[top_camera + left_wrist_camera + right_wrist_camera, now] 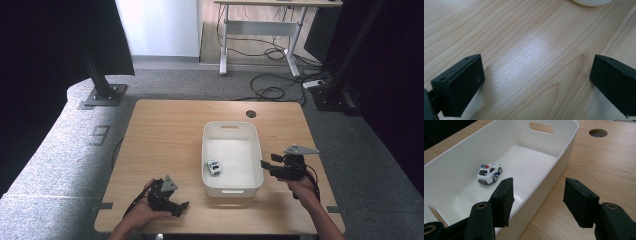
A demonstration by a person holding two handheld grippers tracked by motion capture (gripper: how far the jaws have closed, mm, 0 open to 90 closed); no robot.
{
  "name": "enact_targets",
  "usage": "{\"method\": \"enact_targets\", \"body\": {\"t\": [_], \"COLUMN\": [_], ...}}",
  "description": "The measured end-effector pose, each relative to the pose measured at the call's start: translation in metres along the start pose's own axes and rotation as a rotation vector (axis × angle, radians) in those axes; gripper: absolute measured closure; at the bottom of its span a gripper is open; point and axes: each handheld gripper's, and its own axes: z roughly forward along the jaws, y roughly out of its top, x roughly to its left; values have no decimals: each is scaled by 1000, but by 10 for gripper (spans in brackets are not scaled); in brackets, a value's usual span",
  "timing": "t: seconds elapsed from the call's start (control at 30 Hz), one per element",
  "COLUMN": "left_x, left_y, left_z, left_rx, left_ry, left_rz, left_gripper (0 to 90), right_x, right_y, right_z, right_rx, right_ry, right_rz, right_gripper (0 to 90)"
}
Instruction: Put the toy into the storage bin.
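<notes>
A white plastic bin (pixel 231 127) stands on the wooden table (pixel 165 135), right of centre. Inside it, near its left wall, lies a small white toy police car (pixel 214 167) with blue stripes. In the right gripper view the toy car (pixel 489 173) rests on the floor of the bin (pixel 564 147). My right gripper (pixel 267 164) hovers at the bin's right wall, open, with nothing held (pixel 537 192); one jaw is over the inside and the other over the table. My left gripper (pixel 182 206) rests at the table's front left, open over bare wood (pixel 537 75).
A round cable hole (pixel 251 114) sits in the table behind the bin. The bin's near corner (pixel 592 2) shows ahead of the left gripper. Beyond the table are a grey carpet, black frame posts, floor cables and a desk (pixel 260 25).
</notes>
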Motion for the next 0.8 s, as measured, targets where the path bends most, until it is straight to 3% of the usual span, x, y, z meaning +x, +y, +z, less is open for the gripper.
{"method": "enact_targets", "body": {"t": [0.37, 0.8], "left_x": [0, 0], "left_y": [0, 0], "left_z": [0, 0], "left_rx": [0, 1], "left_ry": [1, 1], "left_rz": [-1, -1], "left_gripper": [0, 0], "right_x": [-19, -22], "right_y": [-23, -29], "right_z": [-10, -9], "right_rx": [-9, 5], "right_ry": [-40, -64], "right_rz": [42, 43], "right_gripper": [404, 385]}}
